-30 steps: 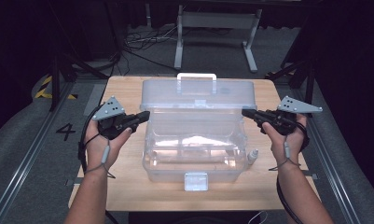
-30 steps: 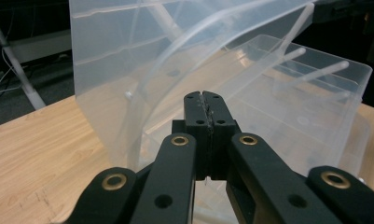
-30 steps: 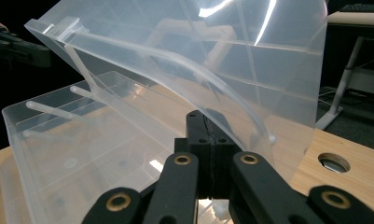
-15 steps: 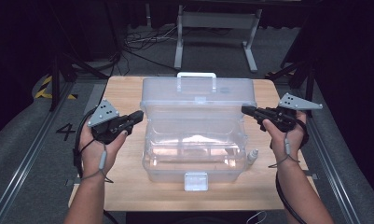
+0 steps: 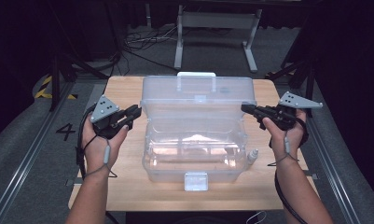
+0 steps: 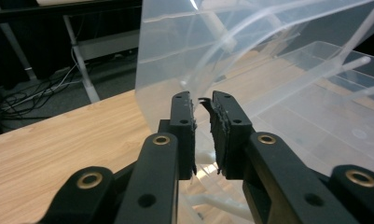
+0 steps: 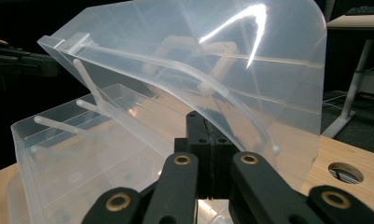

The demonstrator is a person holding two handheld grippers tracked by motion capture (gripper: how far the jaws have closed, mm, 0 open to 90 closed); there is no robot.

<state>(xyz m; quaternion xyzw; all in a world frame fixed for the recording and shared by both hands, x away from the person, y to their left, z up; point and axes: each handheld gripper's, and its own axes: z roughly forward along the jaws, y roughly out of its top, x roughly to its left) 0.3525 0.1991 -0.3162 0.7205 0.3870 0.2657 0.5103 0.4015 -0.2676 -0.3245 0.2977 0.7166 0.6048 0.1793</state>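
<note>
**Clear storage box stands open between two claws**

A transparent plastic storage box point(image 5: 196, 149) sits in the middle of the wooden tabletop point(image 5: 128, 186), its hinged lid point(image 5: 198, 95) raised and leaning back, a white handle on top and a white latch point(image 5: 196, 181) at the front. The left claw point(image 5: 134, 112) is just beside the lid's left edge; its jaws have just been opening and now stand narrowly apart, with the lid's edge just ahead of the tips and nothing pressed between them. The right claw point(image 5: 245, 108) is closed, its pads meeting at the lid's right edge; whether they pinch that edge cannot be told. The box looks light, thin-walled and slick, and the lid likely flexes, so a hold on the stiffer rim or handle seems safest
</note>
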